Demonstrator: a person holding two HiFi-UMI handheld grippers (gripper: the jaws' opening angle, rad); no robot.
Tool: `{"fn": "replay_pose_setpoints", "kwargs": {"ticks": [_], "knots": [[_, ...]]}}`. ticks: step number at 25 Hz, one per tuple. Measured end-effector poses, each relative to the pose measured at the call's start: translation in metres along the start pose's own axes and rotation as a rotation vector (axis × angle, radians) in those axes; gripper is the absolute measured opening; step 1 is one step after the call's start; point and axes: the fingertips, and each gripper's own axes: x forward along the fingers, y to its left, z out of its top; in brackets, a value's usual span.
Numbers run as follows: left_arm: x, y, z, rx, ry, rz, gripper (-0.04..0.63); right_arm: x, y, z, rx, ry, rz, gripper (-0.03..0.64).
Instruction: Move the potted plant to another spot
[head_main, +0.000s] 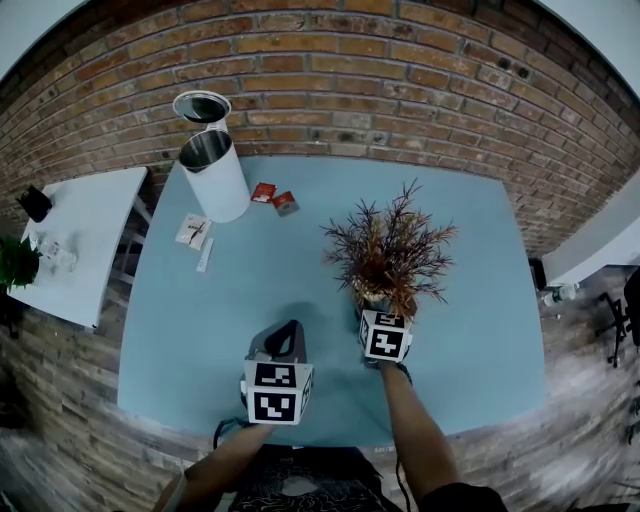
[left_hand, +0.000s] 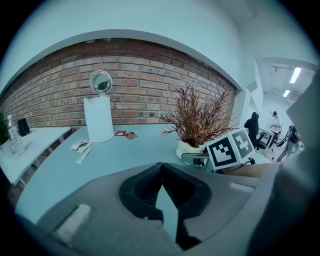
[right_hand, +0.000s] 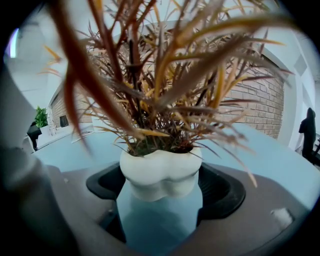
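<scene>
Two grippers are in my hands above the light blue table. My right gripper has its jaws far apart, one on each side of the white pot of the potted plant. The black pads meet the sides of the pot, and I see no gap between pad and pot on either side, so this gripper holds the pot at its widest part. The bottom of the pot stands on the table top.

The plant stands upright. Its long axis goes straight up from the pot. The thin brown and orange leaves point up and spread outward to all sides, and some of them hang over my right gripper.

The plant is a little to the right of the table's middle, more to the near side than to the far side.

My left gripper has its jaws together, with the tips touching and nothing between them. It is just to the left of the plant, near the front edge, and it does not touch the pot.

At the far left corner of the table there is a white bin with its lid raised, and two small red packets lie just to the right of it. Behind the table is a brick wall.
</scene>
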Motion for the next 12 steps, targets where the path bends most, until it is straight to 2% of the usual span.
{"fn": "replay_pose_setpoints", "kwargs": {"ticks": [12], "knots": [[-0.010,0.038,-0.004,-0.007,-0.013,-0.003,-0.006,0.008,0.047,0.002,-0.009,-0.001,0.014,0.453]]}}
